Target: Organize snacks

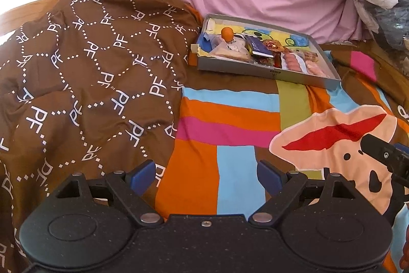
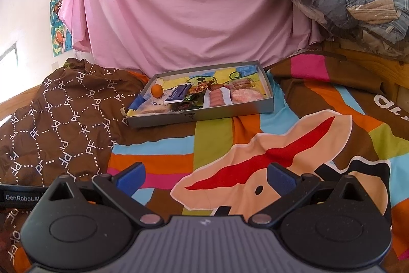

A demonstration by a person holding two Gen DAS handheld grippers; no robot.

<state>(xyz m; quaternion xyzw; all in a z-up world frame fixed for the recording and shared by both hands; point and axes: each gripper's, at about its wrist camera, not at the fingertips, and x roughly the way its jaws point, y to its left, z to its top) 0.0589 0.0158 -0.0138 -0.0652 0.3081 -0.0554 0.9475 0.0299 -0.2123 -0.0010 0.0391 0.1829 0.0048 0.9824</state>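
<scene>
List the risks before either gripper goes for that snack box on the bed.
1. The grey box sits on soft, rumpled bedding, so pressing on it may tip it.
2. The orange ball sits near the box's left end, by a torn-looking corner, and might roll out.
3. The snacks are packed close; open fingers on the left gripper or right gripper may nudge neighbouring items.

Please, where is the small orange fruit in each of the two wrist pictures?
Left wrist: the orange fruit sits at the left end of the grey tray, centre of the picture, upper part.
Right wrist: the orange fruit is left of centre, again at the tray's left end.
Shared landmark: the dark blue packet beside it.
</scene>
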